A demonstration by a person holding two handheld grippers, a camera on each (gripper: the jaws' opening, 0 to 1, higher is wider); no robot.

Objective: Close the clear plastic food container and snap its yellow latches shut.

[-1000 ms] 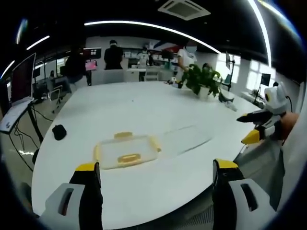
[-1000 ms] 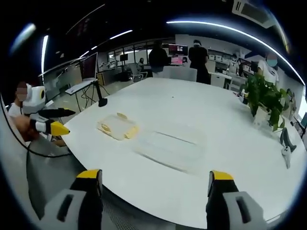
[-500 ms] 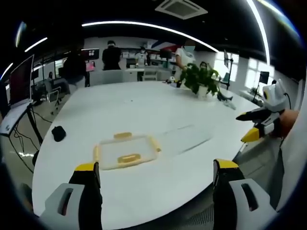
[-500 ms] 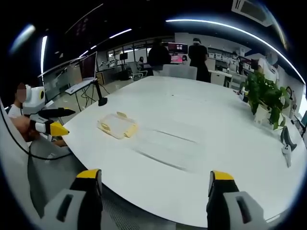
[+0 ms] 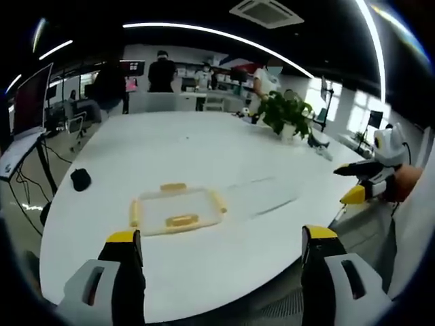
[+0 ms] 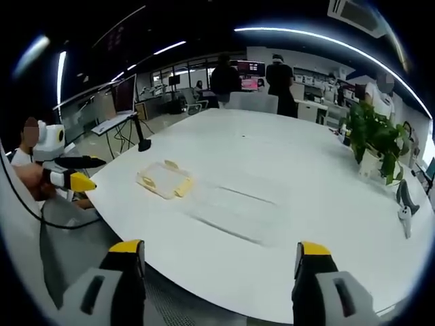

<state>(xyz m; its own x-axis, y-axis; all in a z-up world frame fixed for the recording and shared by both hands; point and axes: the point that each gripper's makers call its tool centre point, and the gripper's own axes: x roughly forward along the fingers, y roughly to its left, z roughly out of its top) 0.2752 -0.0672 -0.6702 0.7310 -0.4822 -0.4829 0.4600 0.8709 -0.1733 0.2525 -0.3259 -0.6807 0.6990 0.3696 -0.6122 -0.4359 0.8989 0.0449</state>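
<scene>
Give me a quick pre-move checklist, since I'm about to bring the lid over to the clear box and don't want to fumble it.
1. Left gripper open and empty: ok, jaws stand wide apart.
2. Right gripper open and empty: ok, same.
3. Lid reachable: ok, lying flat on the white table ahead of the left gripper, nothing on it.
4. Lid's yellow latches folded out: cannot tell, too small.
5. Clear container base located: ok, beside the lid, faint against the table.
6. Path between lid and base free: ok, bare table between them.
</scene>
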